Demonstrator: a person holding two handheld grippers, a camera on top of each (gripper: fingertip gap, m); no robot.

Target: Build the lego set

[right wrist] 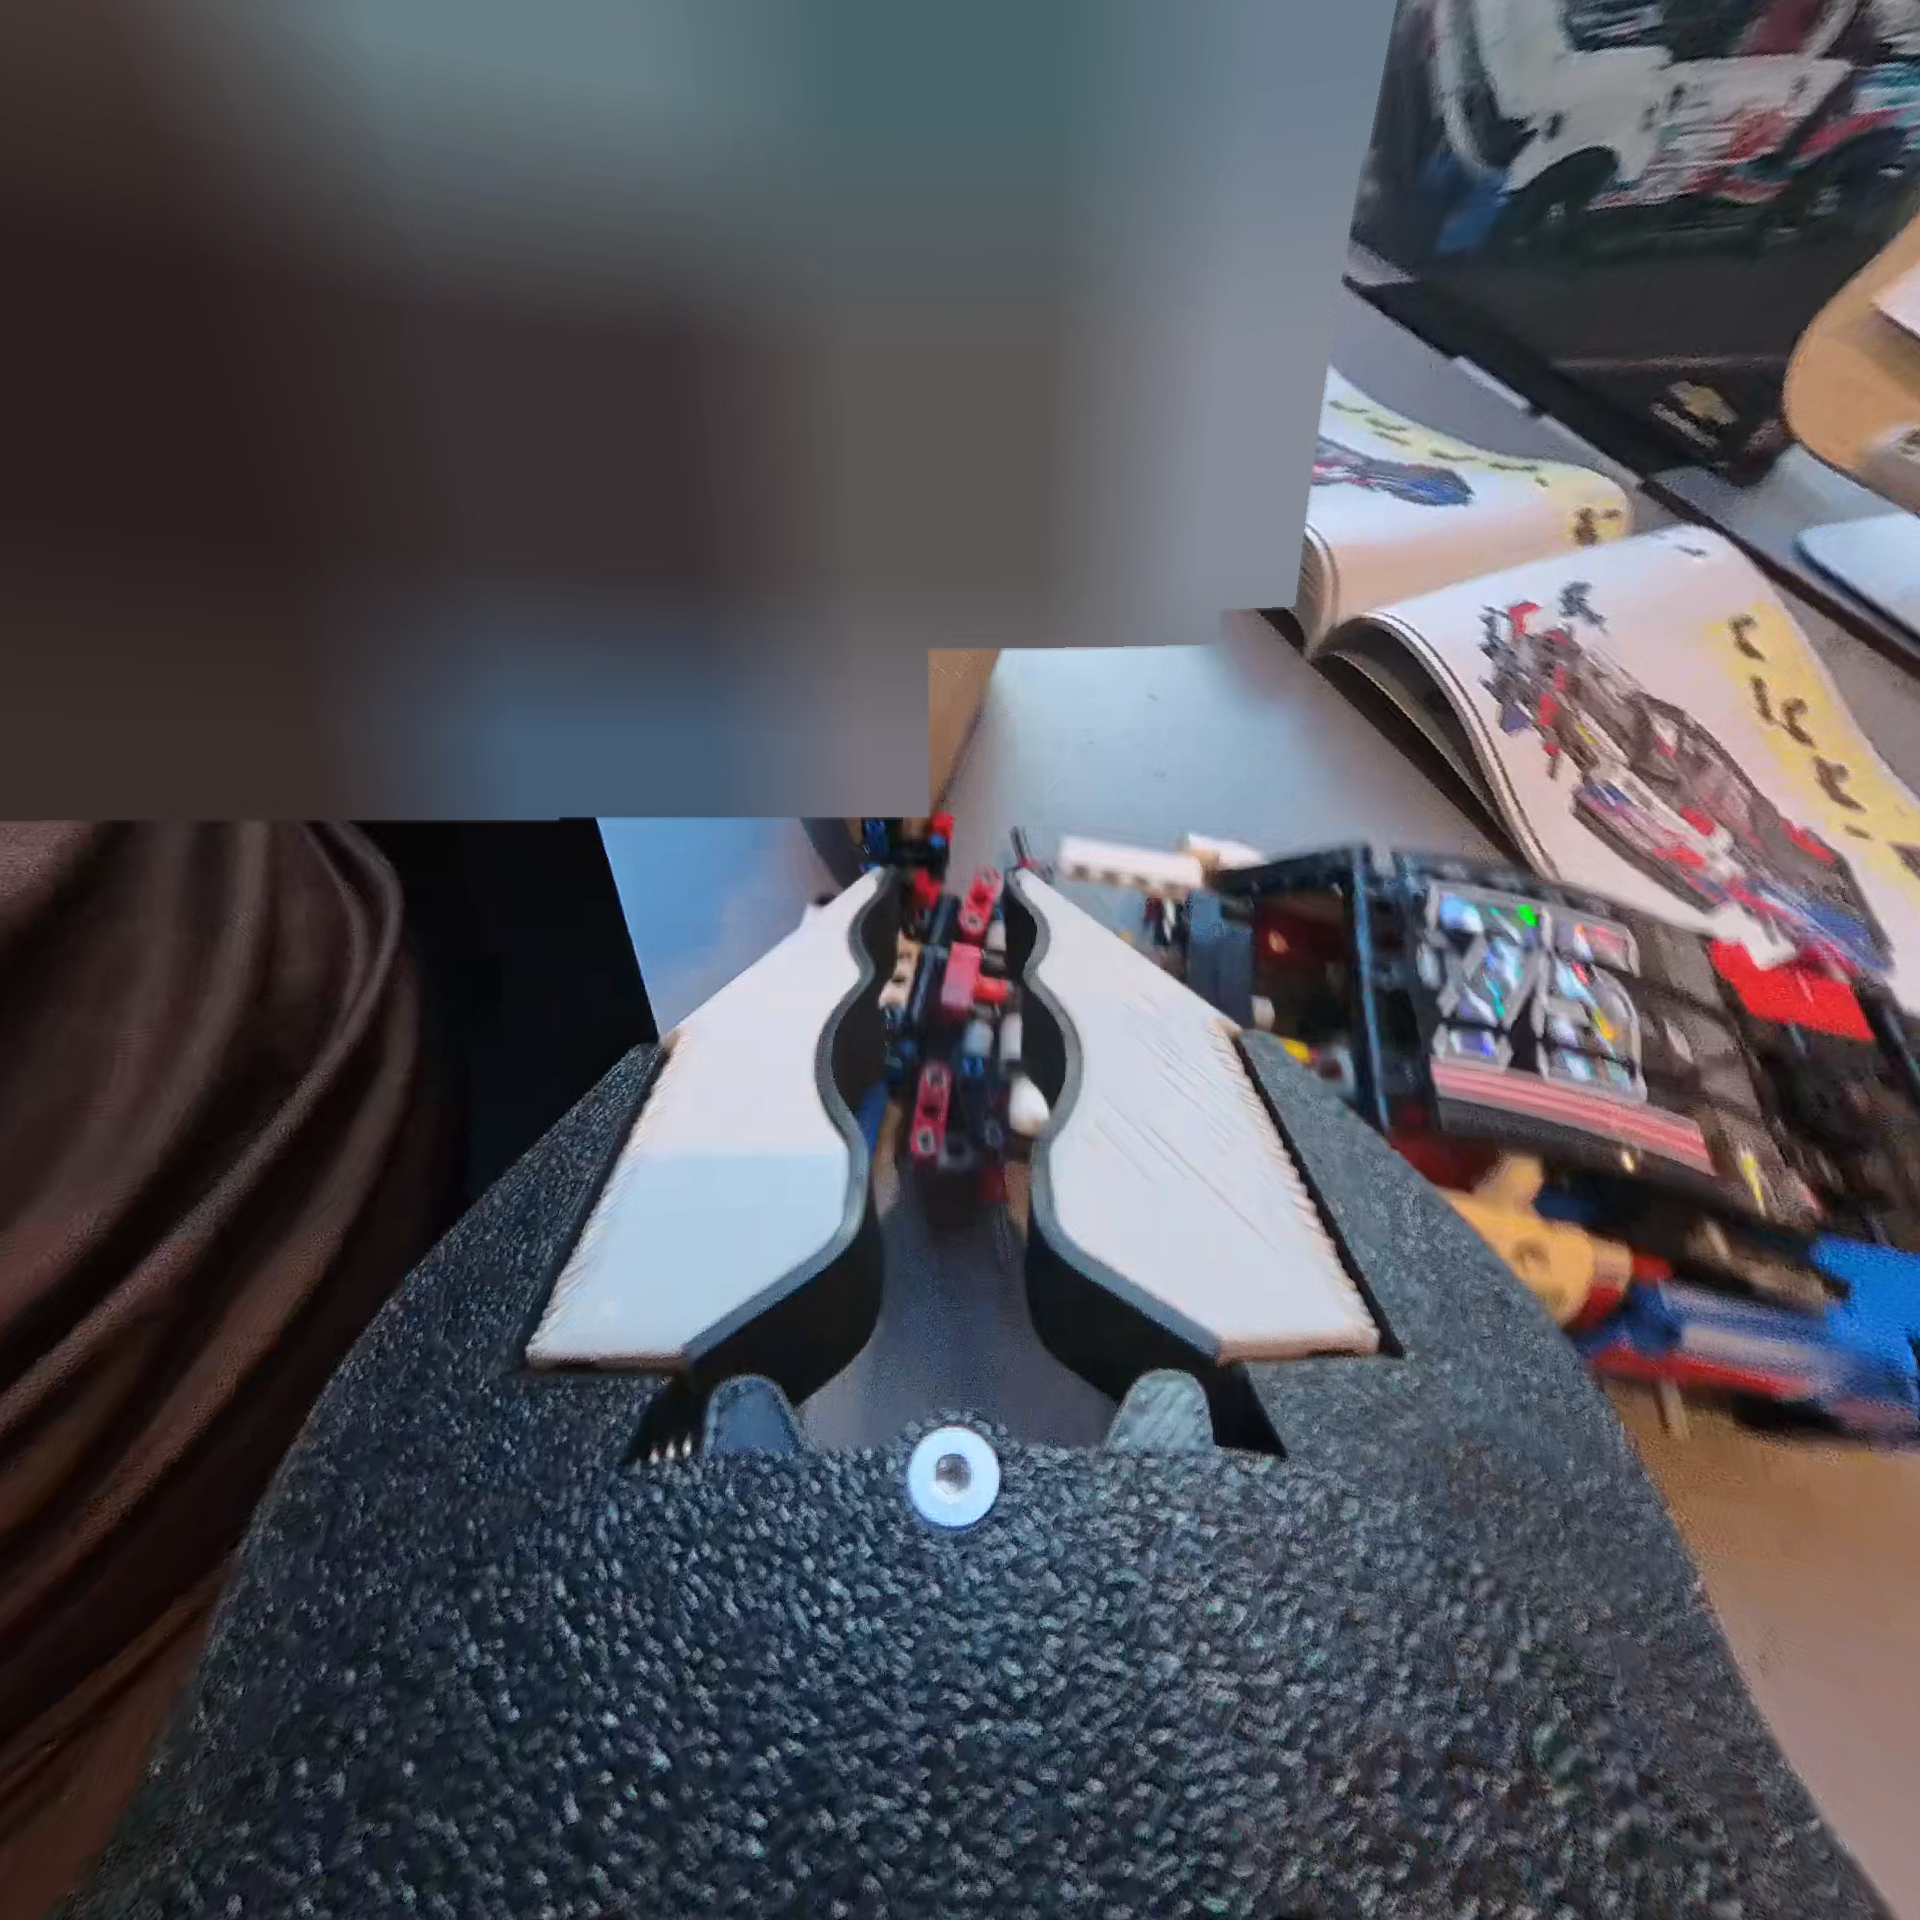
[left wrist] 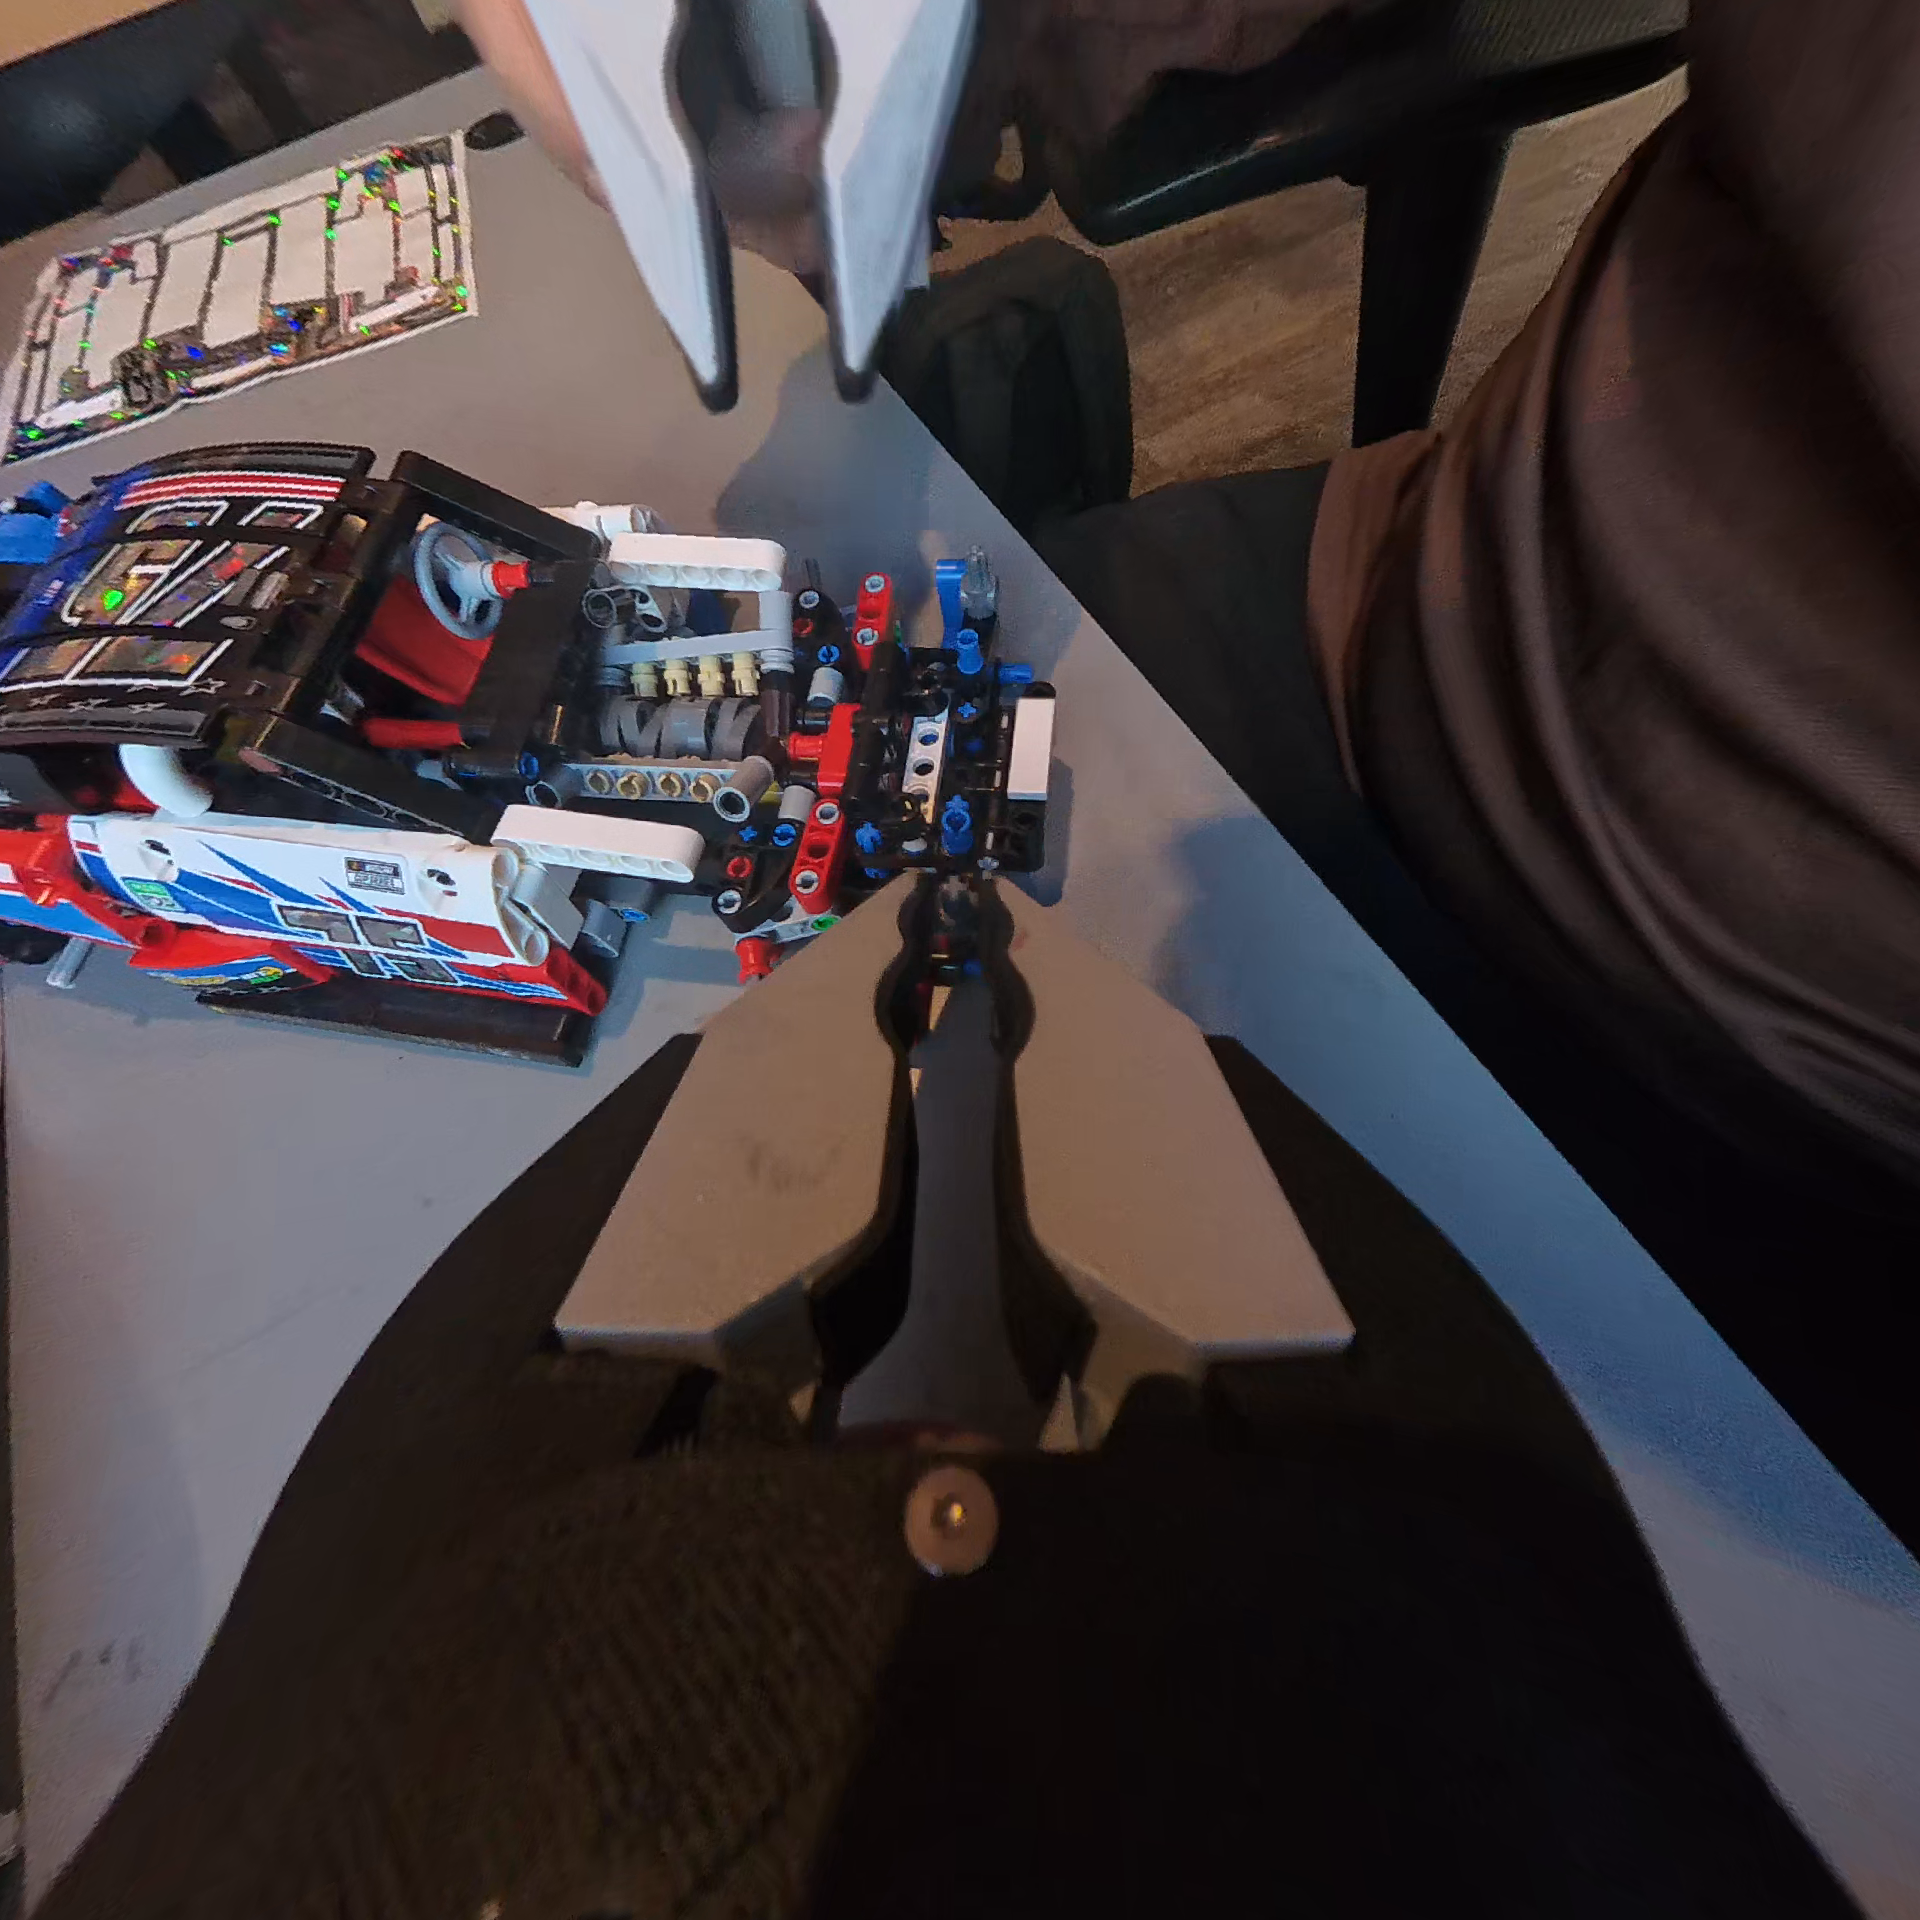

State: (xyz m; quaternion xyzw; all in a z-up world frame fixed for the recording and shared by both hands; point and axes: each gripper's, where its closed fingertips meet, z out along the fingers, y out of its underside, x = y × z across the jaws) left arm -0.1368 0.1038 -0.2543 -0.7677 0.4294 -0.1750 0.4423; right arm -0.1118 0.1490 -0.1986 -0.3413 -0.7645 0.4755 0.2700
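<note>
While the lego car (left wrist: pixel 416 748) lies on the grey table (left wrist: pixel 312 1195) nr its edge, left gripper (left wrist: pixel 951 904) pinches the car's black front frame (jaws nearly closed); right gripper (left wrist: pixel 784 390) hovers above, slightly open, empty.

A grey table (left wrist: pixel 343 1195) carried the half-built lego car (left wrist: pixel 343 748), its bare front frame near the table's edge. Beyond the car's roof lay 1 shiny sticker sheet (left wrist: pixel 249 281). An open instruction booklet (right wrist: pixel 1621 727) lay beside the car, a dark box (right wrist: pixel 1621 239) behind it.
</note>
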